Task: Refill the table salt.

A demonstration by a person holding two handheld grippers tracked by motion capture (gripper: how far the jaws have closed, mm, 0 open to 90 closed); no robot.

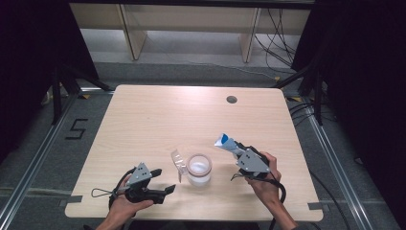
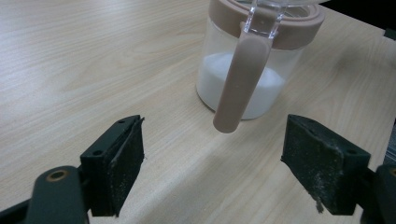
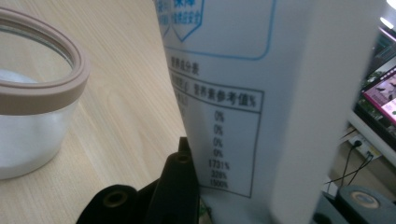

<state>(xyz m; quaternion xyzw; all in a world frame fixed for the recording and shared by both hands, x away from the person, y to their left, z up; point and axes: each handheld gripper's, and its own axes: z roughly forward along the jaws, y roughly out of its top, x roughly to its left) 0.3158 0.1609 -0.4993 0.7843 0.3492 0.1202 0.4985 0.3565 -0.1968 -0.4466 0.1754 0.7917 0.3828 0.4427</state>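
White-and-blue printed paper packet point(image 1: 227, 143) sits clamped between the jaws of the right gripper point(image 1: 238, 152), tilted up and away from the person, to the right of the jar and apart from it. In the right gripper view the packet point(image 3: 243, 93) shows a printed table of percentages, with the jar rim at left. Clear glass jar with a tan rim point(image 1: 198, 168) stands on the light wooden table point(image 1: 158, 115) near its front edge, holding white powder; its clear hinged lid point(image 1: 179, 160) stands open on the left side. Left gripper point(image 1: 163, 191) rests low at the table's front left, jaws spread wide and holding nothing; the jar's tan clasp point(image 2: 239, 84) hangs just beyond them.
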